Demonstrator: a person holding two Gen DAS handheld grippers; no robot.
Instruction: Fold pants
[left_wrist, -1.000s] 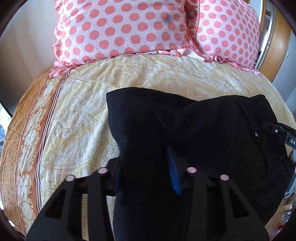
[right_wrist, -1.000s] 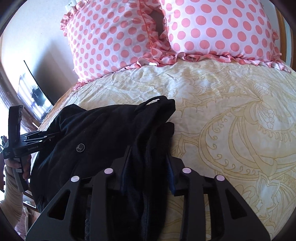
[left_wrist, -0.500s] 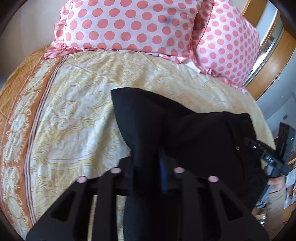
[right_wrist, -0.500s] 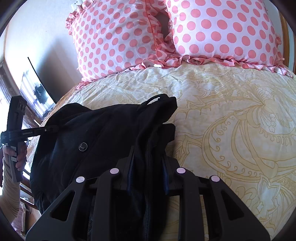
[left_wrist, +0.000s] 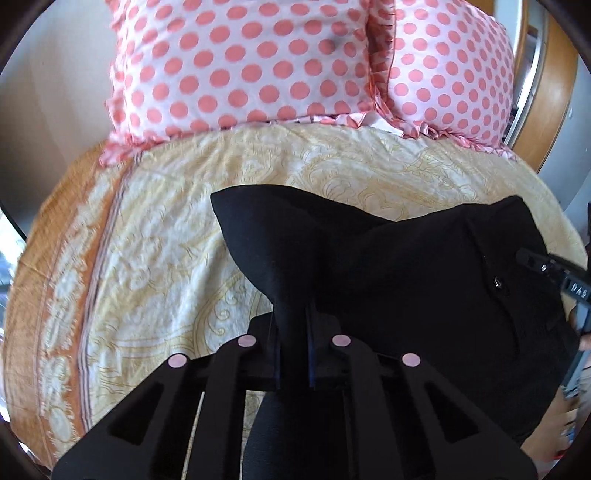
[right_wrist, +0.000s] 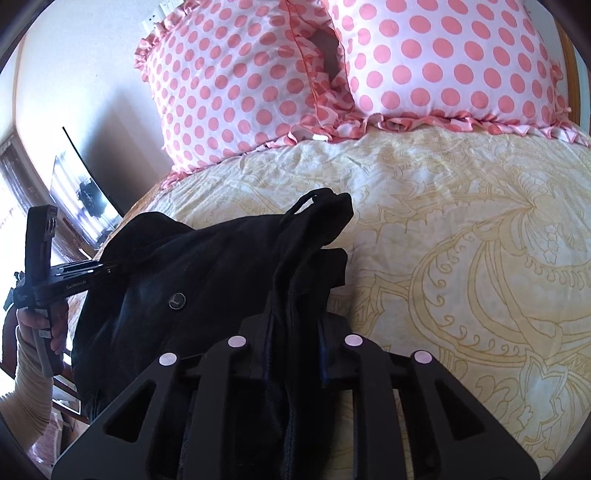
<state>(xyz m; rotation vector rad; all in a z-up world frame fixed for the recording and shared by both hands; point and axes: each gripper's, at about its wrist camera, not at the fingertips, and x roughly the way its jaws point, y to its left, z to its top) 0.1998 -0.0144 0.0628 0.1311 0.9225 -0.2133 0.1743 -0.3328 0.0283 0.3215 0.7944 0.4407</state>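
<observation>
Black pants (left_wrist: 399, 266) lie bunched on a yellow patterned bedspread (left_wrist: 155, 258). My left gripper (left_wrist: 293, 332) is shut on a pinched fold of the pants, which rises to a point ahead of the fingers. In the right wrist view the same pants (right_wrist: 207, 266) show a button and a belt loop. My right gripper (right_wrist: 293, 332) has a thick bundle of the fabric between its fingers, its jaws still closing and the pads pressing on the cloth. The left gripper (right_wrist: 107, 271) reaches into the pants from the left edge there, held by a hand.
Two pink polka-dot pillows (left_wrist: 251, 66) (right_wrist: 443, 62) stand against the head of the bed. A wooden bed frame (left_wrist: 554, 92) curves at the right. The orange border of the bedspread (left_wrist: 37, 295) marks the left edge. A wall and a dark screen (right_wrist: 85, 184) are on the left.
The left gripper's jaws have drawn much closer together on the fold of the pants. The right gripper's jaws have narrowed on the bundle. The left view swung out and back.
</observation>
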